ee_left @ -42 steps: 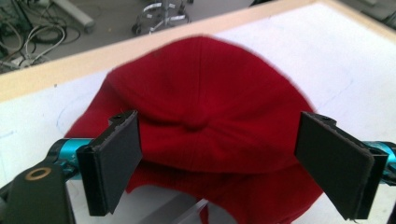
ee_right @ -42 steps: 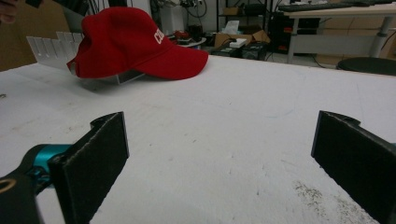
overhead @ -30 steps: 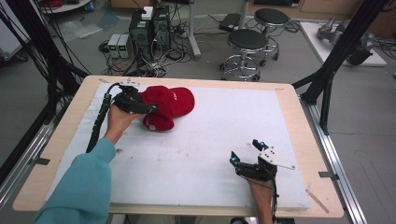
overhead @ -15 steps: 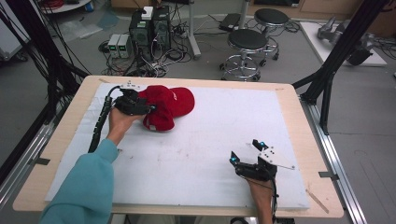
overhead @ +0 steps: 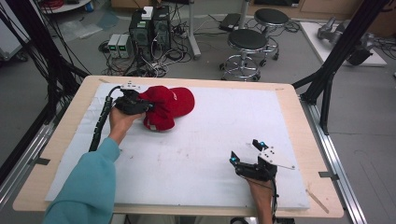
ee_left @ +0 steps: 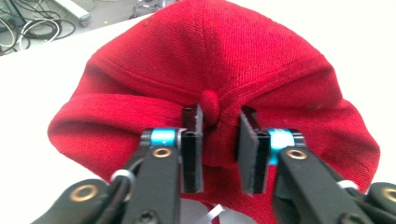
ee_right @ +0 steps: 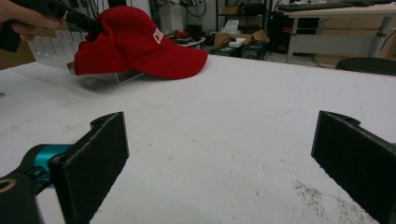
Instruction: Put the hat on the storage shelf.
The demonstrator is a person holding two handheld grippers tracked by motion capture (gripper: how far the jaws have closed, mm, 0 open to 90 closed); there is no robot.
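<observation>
Cap: a red cap [overhead: 167, 106] sits at the far-left part of the white mat [overhead: 196, 158], its brim toward the table's middle; white lettering shows on the front in the right gripper view [ee_right: 140, 42].

Left gripper: the left gripper [overhead: 132, 103] is on the cap's crown from the person's side. In the left gripper view [ee_left: 219, 149] the 2 jaws stand close together with the crown's top button [ee_left: 211, 103] and a ridge of red cloth between them. They look to be pinching that fold, though a narrow gap remains (I would not swear how firm the grip is).

Right gripper: the right gripper [overhead: 254, 163] rests low near the mat's near-right edge, jaws spread wide with nothing between them [ee_right: 224, 158].

Key relation: the cap lies straight ahead of the left gripper, touching it, with the brim pointing away and rightward; from the right gripper it is well apart, far and to the left.

Nearer hand: the left, plainly.

Judgement: any lift or drag of the cap would fall to the left hand, and a hold on cloth at the button may let the cap swing or slip.
</observation>
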